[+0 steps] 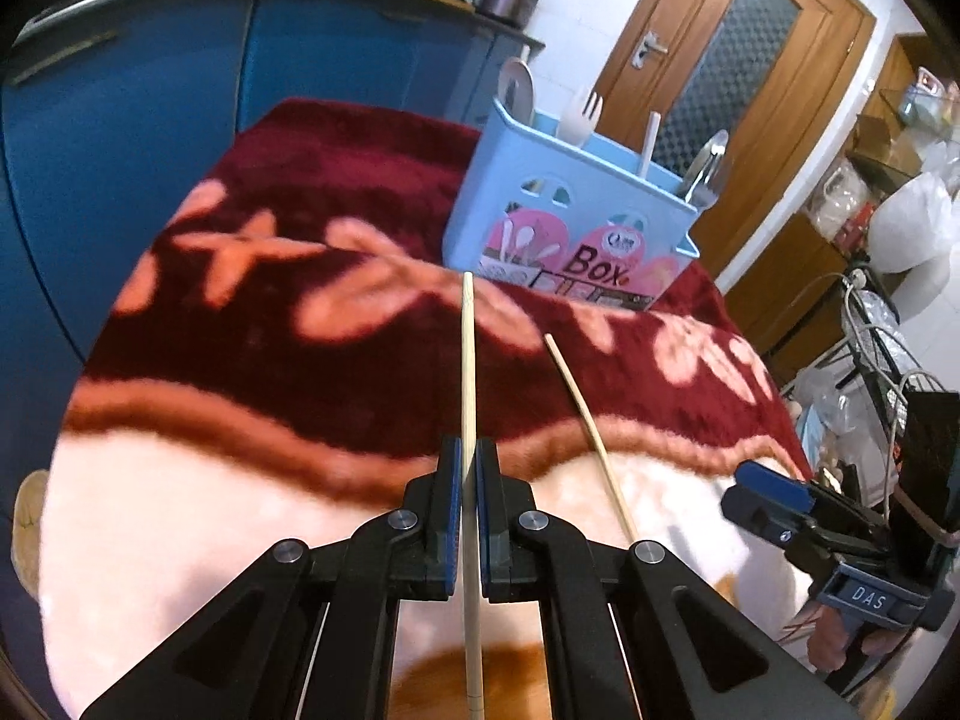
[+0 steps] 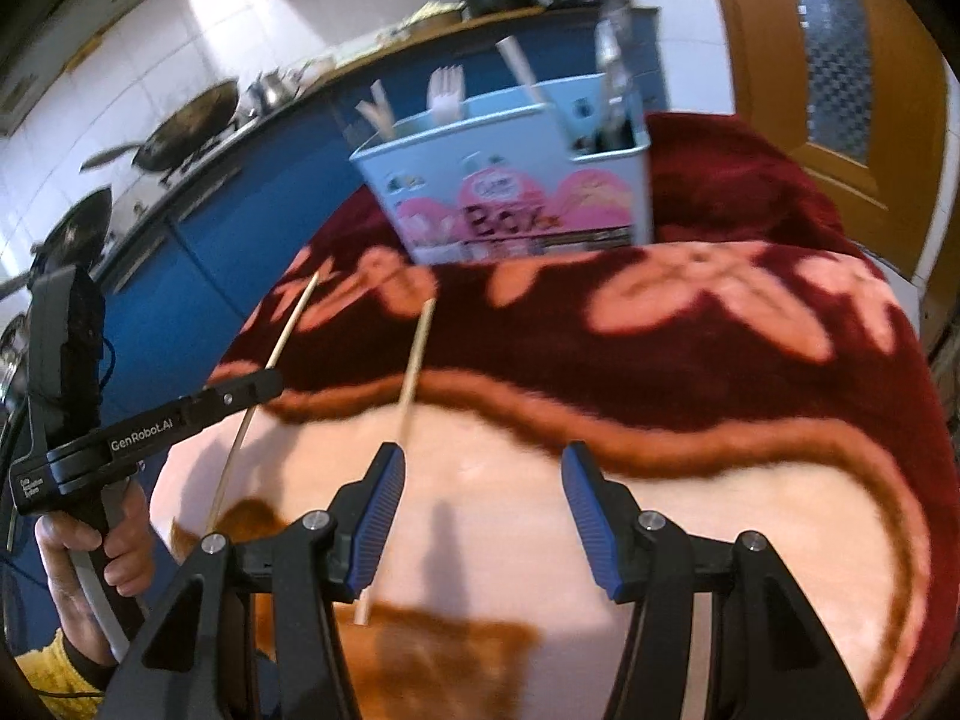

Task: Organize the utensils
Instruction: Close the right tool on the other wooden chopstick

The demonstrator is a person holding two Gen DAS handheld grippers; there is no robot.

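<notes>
My left gripper (image 1: 468, 462) is shut on a pale wooden chopstick (image 1: 468, 360), which points toward the light blue utensil box (image 1: 570, 222). A second chopstick (image 1: 585, 420) lies on the blanket to its right. In the right wrist view that second chopstick (image 2: 414, 372) lies on the blanket and runs under the left finger (image 2: 378, 516) of my right gripper (image 2: 480, 480), which is open and holds nothing. The left gripper (image 2: 261, 385) with its held chopstick (image 2: 288, 330) is at the left of that view. The box (image 2: 510, 192) holds a white spoon, a white fork and metal cutlery.
A dark red and pink flowered blanket (image 1: 300, 324) covers the table. Blue cabinets (image 1: 150, 120) with woks (image 2: 180, 132) on the counter stand behind it. A wooden door (image 1: 738, 48) and a cluttered rack (image 1: 870, 330) are at the right. A hand (image 2: 90, 546) grips the left gripper's handle.
</notes>
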